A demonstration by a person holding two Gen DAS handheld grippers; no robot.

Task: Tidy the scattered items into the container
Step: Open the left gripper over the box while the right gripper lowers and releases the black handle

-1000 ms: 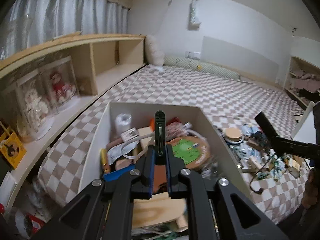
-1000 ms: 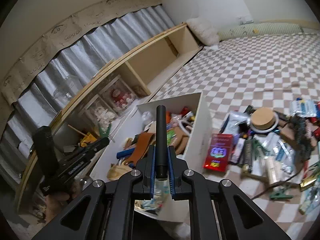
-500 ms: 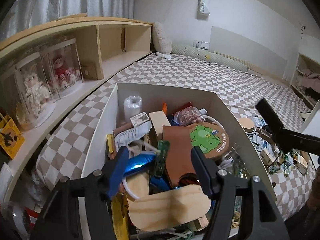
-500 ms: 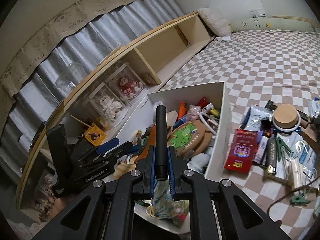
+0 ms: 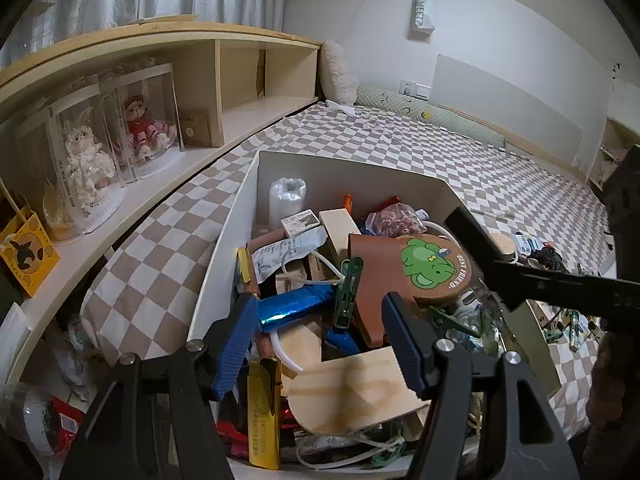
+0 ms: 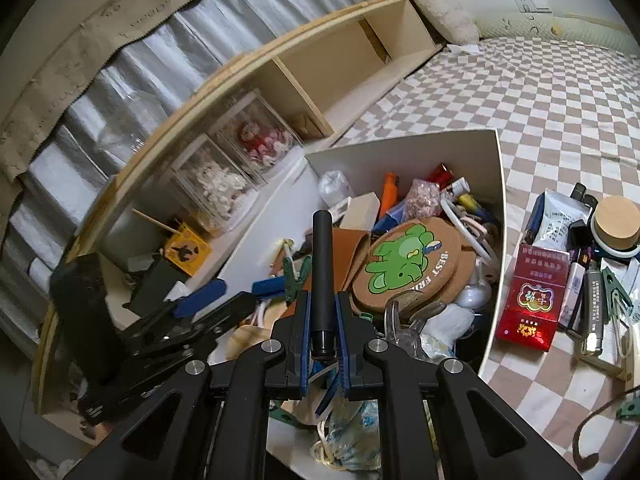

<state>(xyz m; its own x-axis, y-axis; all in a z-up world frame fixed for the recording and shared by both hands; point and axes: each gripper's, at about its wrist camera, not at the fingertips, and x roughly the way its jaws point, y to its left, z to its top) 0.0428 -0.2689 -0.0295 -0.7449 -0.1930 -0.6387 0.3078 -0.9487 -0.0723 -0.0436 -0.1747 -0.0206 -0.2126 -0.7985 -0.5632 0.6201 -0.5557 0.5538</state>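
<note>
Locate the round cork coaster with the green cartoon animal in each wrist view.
Left wrist: the round cork coaster with the green cartoon animal lies right of centre, in the white box, against its right wall.
Right wrist: the coaster lies at centre, right of the black rod.
Shared landmark: the white box.
</note>
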